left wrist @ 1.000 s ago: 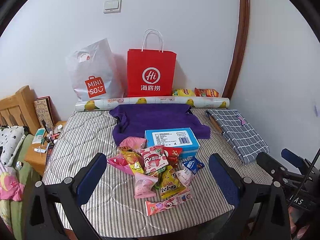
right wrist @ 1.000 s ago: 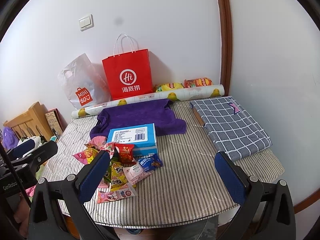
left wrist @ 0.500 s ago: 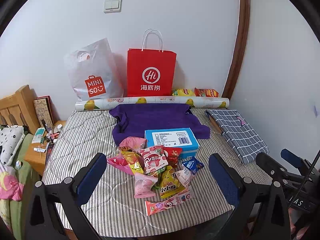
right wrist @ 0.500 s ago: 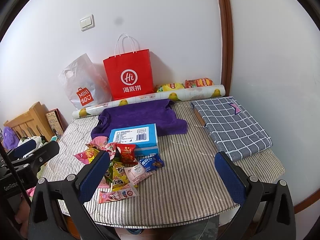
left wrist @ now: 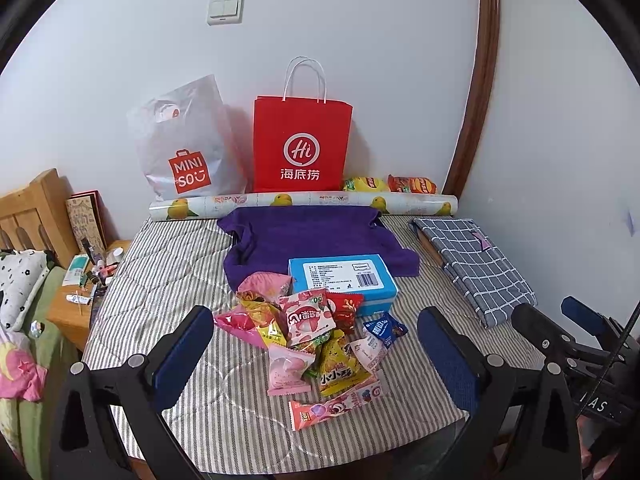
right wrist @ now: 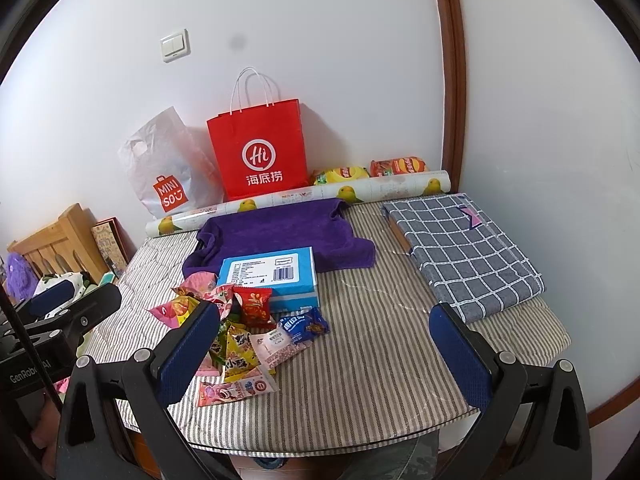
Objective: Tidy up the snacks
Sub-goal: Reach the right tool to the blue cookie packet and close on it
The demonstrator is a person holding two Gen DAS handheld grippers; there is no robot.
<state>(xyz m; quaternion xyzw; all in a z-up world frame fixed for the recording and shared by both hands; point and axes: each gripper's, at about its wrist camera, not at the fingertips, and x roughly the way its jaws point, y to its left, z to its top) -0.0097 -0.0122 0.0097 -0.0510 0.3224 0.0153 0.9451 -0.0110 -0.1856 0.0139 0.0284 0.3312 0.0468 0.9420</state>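
Nearest me, my left gripper [left wrist: 316,354] hangs over the near edge of the table [left wrist: 168,264], jaws spread wide with nothing between the blue pads [left wrist: 182,356]. My right gripper [right wrist: 328,354] is the same: wide apart, empty, held above the striped cloth on the right half of the table. Each tool shows at the edge of the other's view, so they sit side by side, apart.

Just past the left pads lies the snack pile [left wrist: 308,332]. Its closest piece is a long pink bar [left wrist: 336,402], then a yellow pack [left wrist: 340,372] and a pale pink pouch [left wrist: 286,370] beside it. A blue packet [left wrist: 384,328] lies at the pile's right edge, touching a white sachet [left wrist: 368,352]. Further in, a peach-print bag [left wrist: 306,314] leans over a red packet [left wrist: 344,308], and a magenta wrapper [left wrist: 236,322] sticks out to the left. From the right view the pile sits left of centre, partly behind the right gripper's left pad.

Behind the pile, touching it, is a blue box [left wrist: 342,278], resting on the front edge of a purple towel [left wrist: 308,236]. To the right, well apart, lies a folded checked cloth [right wrist: 464,248].

Along the back edge runs a printed roll [left wrist: 304,203]. Behind it, against the wall, stand a white Miniso bag [left wrist: 184,148] and a red paper bag [left wrist: 302,146], with two chip bags [left wrist: 390,184] to their right.
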